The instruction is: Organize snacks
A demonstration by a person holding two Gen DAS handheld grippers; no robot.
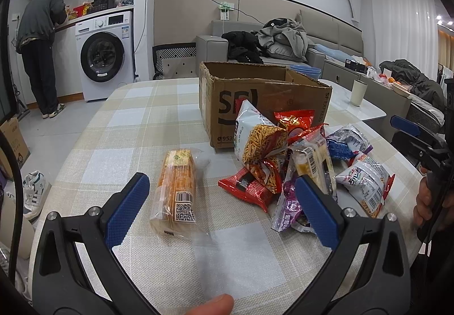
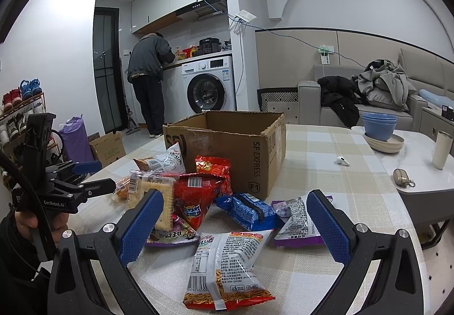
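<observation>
Crinkly snack packets (image 2: 204, 201) heaped on counter (image 1: 142, 122) beside empty SF carton (image 2: 255, 142); both hand-held grippers, left (image 1: 221, 201) and right (image 2: 235, 227), gape empty; slick film may slip when pinched.

An open brown SF Express cardboard box (image 1: 264, 105) stands upright beyond the fingertips, its flaps up. Between the left fingers, nearer the left one, an orange cracker pack (image 1: 176, 195) in clear wrap lies flat, barcode up. A heap of red, blue, purple and white snack bags (image 2: 198, 195) lies against the box; one white noodle-snack bag (image 2: 224, 266) lies flat between the right fingers.
</observation>
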